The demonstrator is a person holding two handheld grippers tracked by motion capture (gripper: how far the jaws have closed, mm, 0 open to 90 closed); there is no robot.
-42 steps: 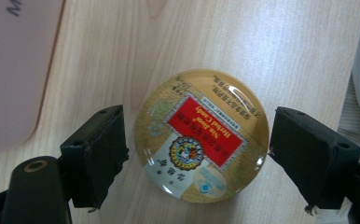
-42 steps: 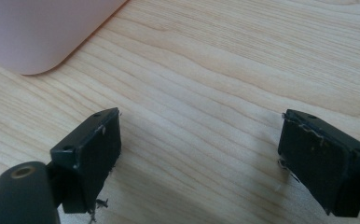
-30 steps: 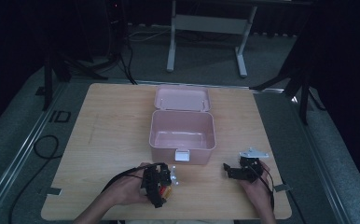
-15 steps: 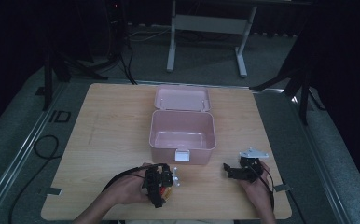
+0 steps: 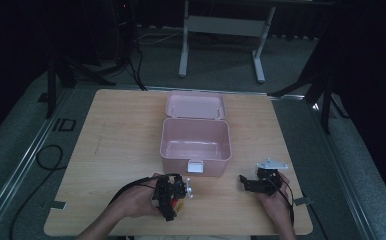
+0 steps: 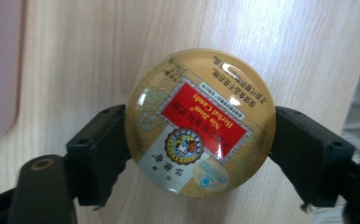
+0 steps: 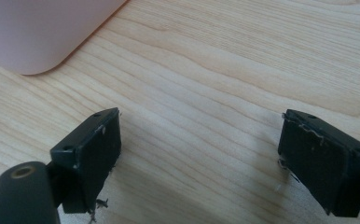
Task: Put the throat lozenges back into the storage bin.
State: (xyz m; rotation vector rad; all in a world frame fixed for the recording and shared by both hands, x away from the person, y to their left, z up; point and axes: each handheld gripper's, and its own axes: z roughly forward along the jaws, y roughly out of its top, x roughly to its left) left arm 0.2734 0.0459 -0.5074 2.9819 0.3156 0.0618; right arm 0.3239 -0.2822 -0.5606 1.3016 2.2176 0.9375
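A round gold candy tin (image 6: pixel 200 122) with a red label sits between the two black jaws of my left gripper (image 6: pixel 197 140), which is shut on it just above the wooden table. In the high view that left gripper (image 5: pixel 173 194) is near the table's front edge, in front of the pink box (image 5: pixel 196 141), with the tin (image 5: pixel 177 205) showing as a small yellow and red patch. My right gripper (image 5: pixel 245 183) rests at the front right, a little right of the box. Its jaws stand open over bare wood (image 7: pixel 199 144) with nothing between them.
The pink box is open with its lid (image 5: pixel 196 106) laid back behind it and a white latch (image 5: pixel 195 166) on the front wall. A corner of the box (image 7: pixel 38 32) lies near the right gripper. A metal stand (image 5: pixel 221 30) is on the floor beyond the table.
The left gripper with the tin has shifted slightly near the front edge. The right gripper has stayed where it was.
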